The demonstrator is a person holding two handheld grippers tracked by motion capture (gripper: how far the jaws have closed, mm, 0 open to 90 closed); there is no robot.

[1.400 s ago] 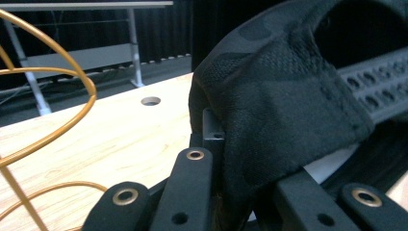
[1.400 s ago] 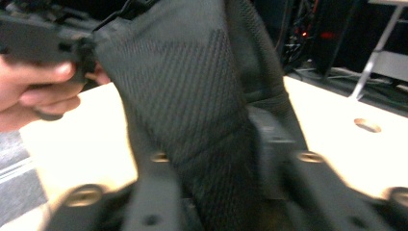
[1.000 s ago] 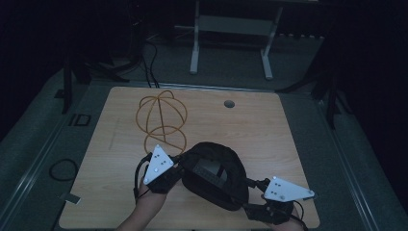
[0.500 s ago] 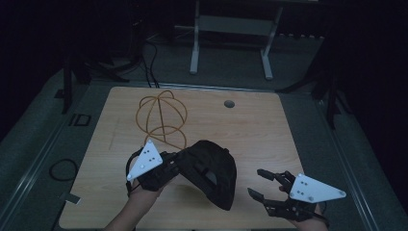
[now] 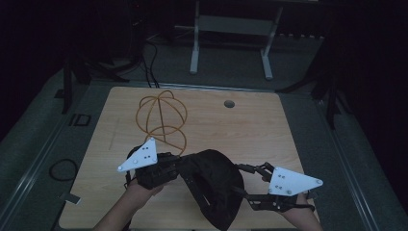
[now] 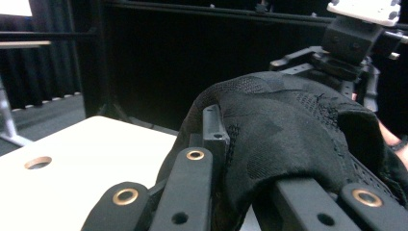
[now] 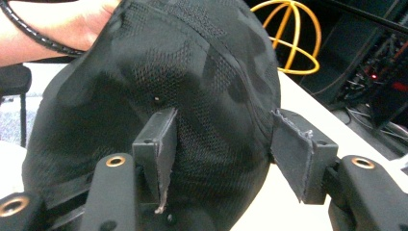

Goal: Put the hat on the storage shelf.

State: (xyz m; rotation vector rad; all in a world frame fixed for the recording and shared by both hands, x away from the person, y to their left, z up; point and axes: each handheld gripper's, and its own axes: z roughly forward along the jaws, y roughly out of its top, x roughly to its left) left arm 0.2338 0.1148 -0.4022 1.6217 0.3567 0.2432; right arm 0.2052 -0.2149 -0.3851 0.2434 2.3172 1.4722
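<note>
From the high view, the black cap (image 5: 216,185) now hangs lifted between the two grippers near the front of the desk (image 5: 240,125), where half a second ago the right gripper (image 5: 250,183) stood off to its side; that gripper has come back in beside the cap, with the yellow wire stand (image 5: 162,120) waiting behind. In the left gripper view, the left gripper (image 6: 240,159) has its fingers pressed together on a fold of the cap's fabric, carrying it. In the right gripper view, the fingers (image 7: 156,144) have just been closing, with the cap's crown between them but a gap at the far pad, so no second grip yet.
</note>
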